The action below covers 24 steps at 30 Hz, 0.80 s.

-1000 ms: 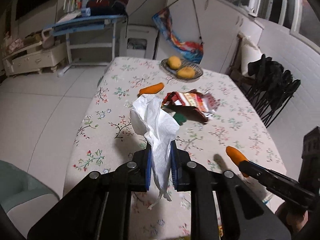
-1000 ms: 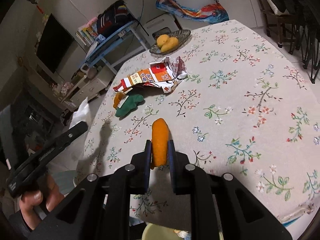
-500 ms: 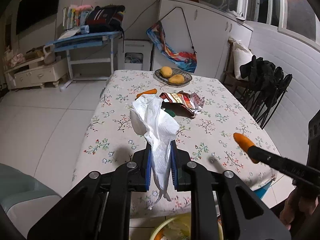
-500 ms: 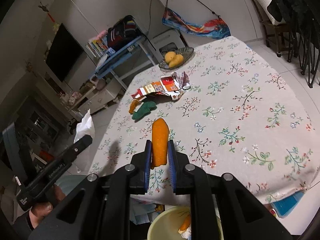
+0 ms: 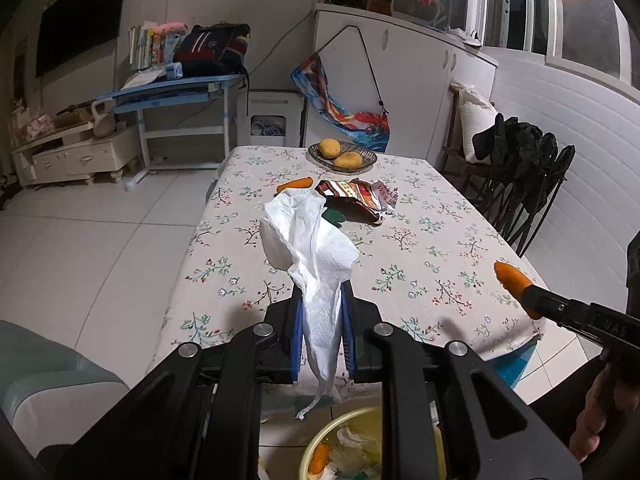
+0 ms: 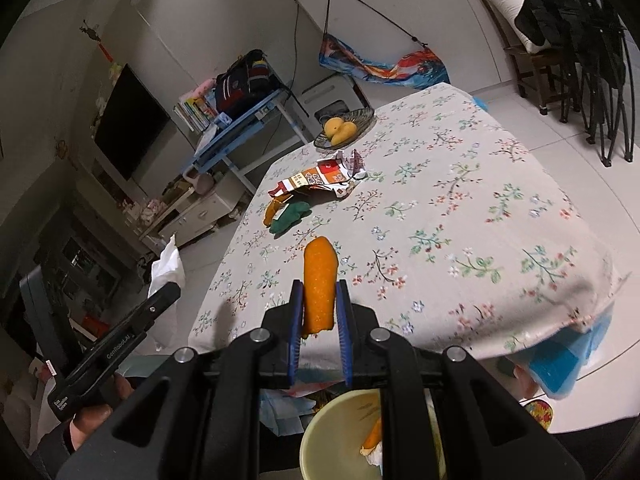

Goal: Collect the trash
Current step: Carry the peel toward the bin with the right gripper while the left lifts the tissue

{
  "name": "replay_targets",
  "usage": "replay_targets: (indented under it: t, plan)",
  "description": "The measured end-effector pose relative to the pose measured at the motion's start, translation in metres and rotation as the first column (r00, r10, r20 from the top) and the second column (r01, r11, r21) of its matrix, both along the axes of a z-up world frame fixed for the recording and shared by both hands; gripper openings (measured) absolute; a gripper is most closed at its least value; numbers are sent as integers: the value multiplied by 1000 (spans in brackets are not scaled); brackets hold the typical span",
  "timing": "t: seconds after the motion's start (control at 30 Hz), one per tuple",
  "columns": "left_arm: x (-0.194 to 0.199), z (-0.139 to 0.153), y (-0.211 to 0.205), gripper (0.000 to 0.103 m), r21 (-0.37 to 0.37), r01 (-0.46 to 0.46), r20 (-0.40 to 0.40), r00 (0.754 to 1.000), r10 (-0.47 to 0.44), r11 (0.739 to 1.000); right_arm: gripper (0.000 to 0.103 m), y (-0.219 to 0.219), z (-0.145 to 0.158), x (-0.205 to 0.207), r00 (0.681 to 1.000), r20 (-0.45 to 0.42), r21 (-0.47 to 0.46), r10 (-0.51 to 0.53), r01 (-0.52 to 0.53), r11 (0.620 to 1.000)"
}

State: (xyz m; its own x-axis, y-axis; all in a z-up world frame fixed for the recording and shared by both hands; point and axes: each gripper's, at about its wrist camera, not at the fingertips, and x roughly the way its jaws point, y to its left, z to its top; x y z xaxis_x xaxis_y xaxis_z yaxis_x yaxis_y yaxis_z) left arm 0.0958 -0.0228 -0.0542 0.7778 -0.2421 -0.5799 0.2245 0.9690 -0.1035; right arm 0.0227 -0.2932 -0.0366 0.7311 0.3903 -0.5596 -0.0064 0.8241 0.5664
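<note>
My left gripper (image 5: 322,324) is shut on a crumpled white tissue (image 5: 310,248), held off the near table edge above a pale yellow bin (image 5: 320,440) with trash inside. My right gripper (image 6: 319,312) is shut on an orange carrot piece (image 6: 319,280), also held over the yellow bin (image 6: 332,432). On the floral tablecloth (image 5: 420,248) lie a crumpled snack wrapper (image 5: 356,196), a green scrap (image 5: 334,216) and another orange piece (image 5: 295,184). In the right wrist view the wrapper (image 6: 320,178), green scrap (image 6: 290,218) and orange piece (image 6: 272,212) lie mid-table.
A wire bowl with two mangoes (image 5: 342,154) stands at the table's far end. Black folding chairs (image 5: 520,184) stand right of the table. A blue desk (image 5: 176,96) and white cabinet stand behind. A blue box (image 6: 568,368) sits under the table's near corner.
Both grippers have pulled back from the table, still holding the tissue and the carrot piece. The yellow bin has come into view below them.
</note>
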Motion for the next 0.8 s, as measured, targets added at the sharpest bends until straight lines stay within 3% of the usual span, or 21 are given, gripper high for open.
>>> replay_targets:
  t: [0.27, 0.8]
  plan:
    - [-20, 0, 6, 16, -12, -2, 17, 1000, 3, 1000, 17, -4, 0, -20, 1000, 9, 12, -17, 17, 1000]
    - [-19, -2, 0, 16, -6, 7, 15, 1000, -7, 1000, 17, 0, -8, -25, 1000, -11, 8, 3, -3, 1000]
